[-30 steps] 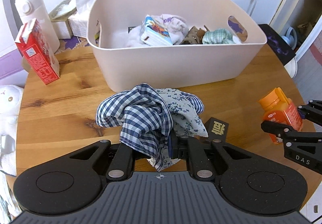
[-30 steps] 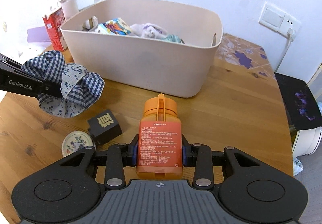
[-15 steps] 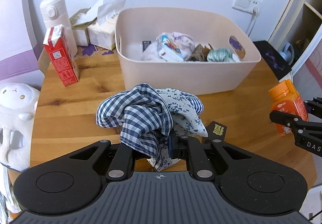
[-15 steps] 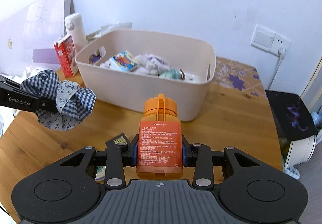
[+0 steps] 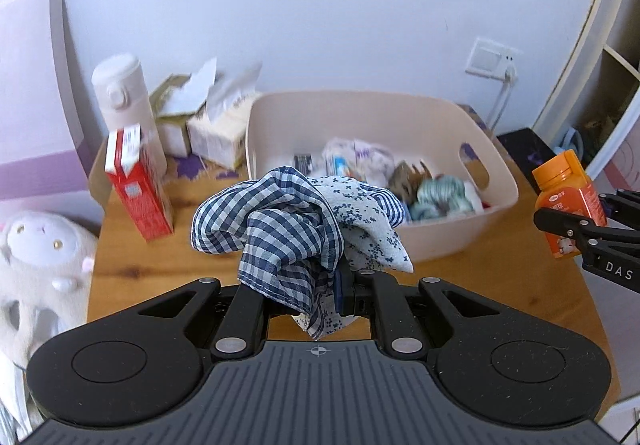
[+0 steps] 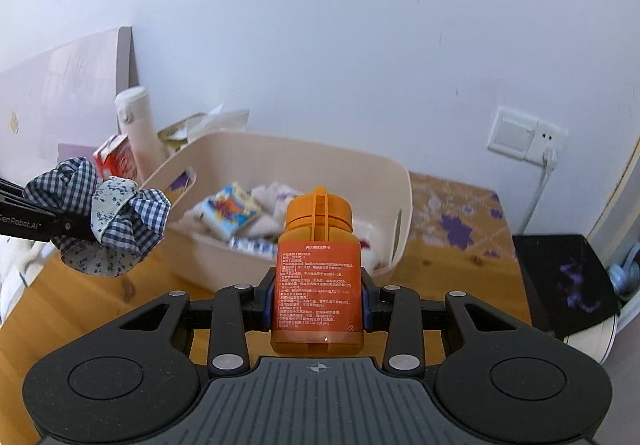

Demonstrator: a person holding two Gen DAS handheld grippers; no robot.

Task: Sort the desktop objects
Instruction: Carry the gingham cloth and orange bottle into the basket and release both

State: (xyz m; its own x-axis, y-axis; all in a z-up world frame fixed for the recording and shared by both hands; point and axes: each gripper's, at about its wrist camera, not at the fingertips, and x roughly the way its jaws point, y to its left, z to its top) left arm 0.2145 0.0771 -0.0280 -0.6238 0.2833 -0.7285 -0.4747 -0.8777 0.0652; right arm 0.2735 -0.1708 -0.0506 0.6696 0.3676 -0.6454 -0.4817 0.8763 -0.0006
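The blue checked and flowered cloth bundle (image 5: 304, 221) is pinched in your left claw (image 5: 310, 295), whose jaws are nearly closed on the fabric; the bundle is clear of the surface (image 5: 132, 265), in front of the near wall of the beige bin (image 5: 448, 241). Your right claw (image 6: 318, 303) is clamped partway on the orange bottle (image 6: 318, 277), pads pressing its labelled sides, cap pointing away from you toward the bin, the bottle held above the wood. Both claws tilt downward toward the bin, the left one to the left of the right, each showing at the edge of the other's view. Inside the bin lie a small colourful carton (image 6: 228, 215), pale cloths and a teal bundle (image 5: 440, 197). Left of the bin stand a red carton (image 5: 138, 189), a white flask (image 5: 124, 105) and tissue boxes (image 5: 216, 133); a plush toy (image 5: 36, 257) sits at the surface's left edge.
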